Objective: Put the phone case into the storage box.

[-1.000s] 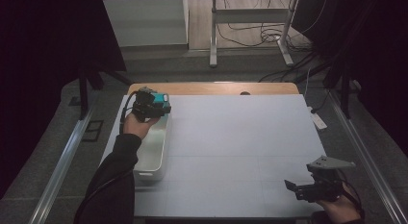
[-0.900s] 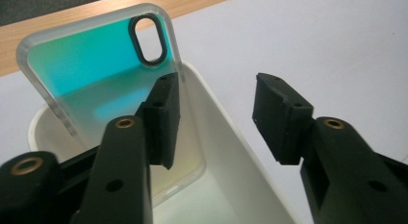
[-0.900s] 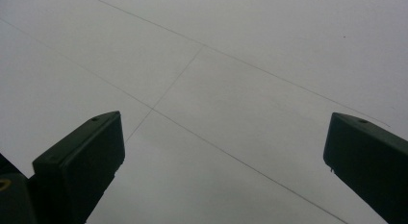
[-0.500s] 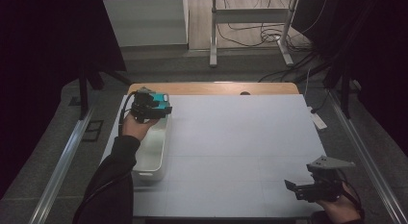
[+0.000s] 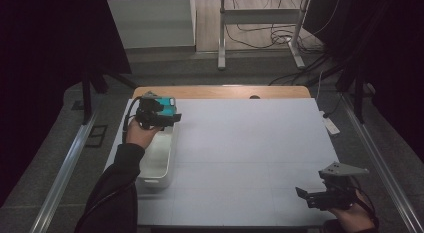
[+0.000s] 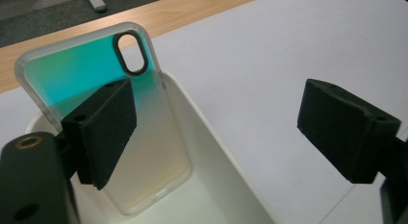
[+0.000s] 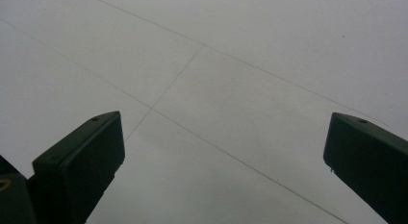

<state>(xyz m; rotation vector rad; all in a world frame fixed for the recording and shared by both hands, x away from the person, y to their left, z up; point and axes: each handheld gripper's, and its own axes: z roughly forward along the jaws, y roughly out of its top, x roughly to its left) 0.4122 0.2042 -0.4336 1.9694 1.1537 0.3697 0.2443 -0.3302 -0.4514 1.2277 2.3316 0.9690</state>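
Meanwhile, little had changed over the last second: the left gripper [image 5: 159, 114] stayed above the far end of the white bin [image 5: 159, 168] at the table's left edge, shifted only slightly, and the right gripper [image 5: 320, 195] remained low over the near right corner of the white table [image 5: 250, 148].

The left gripper view showed its jaws spread wide, closed on nothing. A phone case [image 6: 110, 118] stood tilted inside the bin [image 6: 216, 152], leaning against the far wall, its lower end down near the bin floor. One jaw overlapped the case in that view; whether it touched the case could not be told. The case was translucent with a clear rim, teal toward the top fading to pale yellow lower down, with a black-ringed oval camera cutout near its upper corner.

The right gripper [image 7: 221, 156] also had its jaws wide apart, holding nothing, over bare table surface [image 7: 240, 65] crossed by thin lines.
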